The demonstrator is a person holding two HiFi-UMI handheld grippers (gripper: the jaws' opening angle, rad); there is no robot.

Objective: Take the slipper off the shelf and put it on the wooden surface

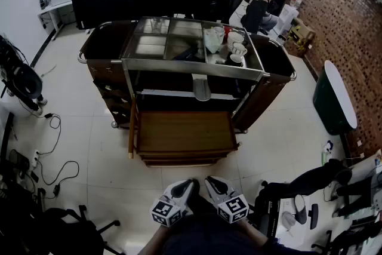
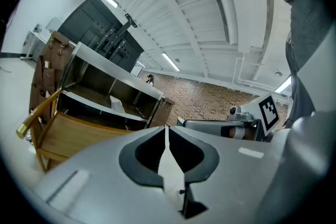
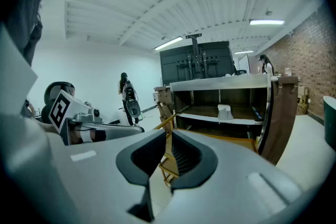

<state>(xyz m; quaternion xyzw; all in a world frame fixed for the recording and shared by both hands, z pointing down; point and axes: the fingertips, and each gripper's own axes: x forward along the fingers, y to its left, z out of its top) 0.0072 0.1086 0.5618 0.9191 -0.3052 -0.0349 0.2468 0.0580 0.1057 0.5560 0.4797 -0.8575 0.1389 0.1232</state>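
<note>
Operator: Report the position of the slipper [image 1: 202, 88].

Technician: It lies on the middle shelf [image 1: 161, 93] of the cart [image 1: 271, 77], at the shelf's front edge and near its centre. The wooden surface [image 1: 184, 131] sits below and in front of it, pulled out toward the person. The two are apart.

Operator: Orientation?

Technician: In the head view the long axis runs front to back across the shelf. One rounded end points toward the wooden surface. Toe and heel cannot be told apart.

Operator: State of each tool?

Technician: The left tool [image 1: 190, 186] has its jaws fully together, with nothing between them. The right tool [image 1: 210, 183] is all but closed, with a thin slit between the pads and nothing in it. Both hang side by side low in the head view, close to the person and well apart from the cart. Each gripper view shows the slipper far off on the shelf.
</note>
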